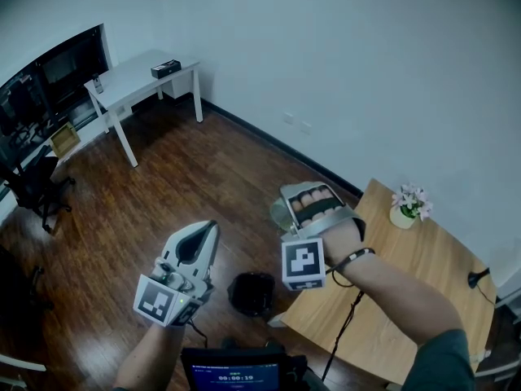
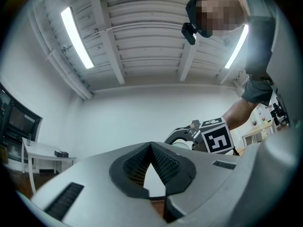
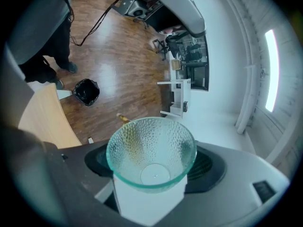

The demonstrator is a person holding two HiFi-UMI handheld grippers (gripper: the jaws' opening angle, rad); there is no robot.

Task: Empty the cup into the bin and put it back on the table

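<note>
Looking down from the head view, the right gripper holds a clear glass cup out over the wood floor. It is just off the wooden table edge and up-left of the black bin in the picture, and the left gripper hangs well apart from the cup. In the left gripper view its jaws are pressed together, tips touching, on nothing. In the right gripper view the dimpled glass cup sits clamped between the jaws, tilted with its mouth toward the camera, and the black bin stands on the floor beyond.
</note>
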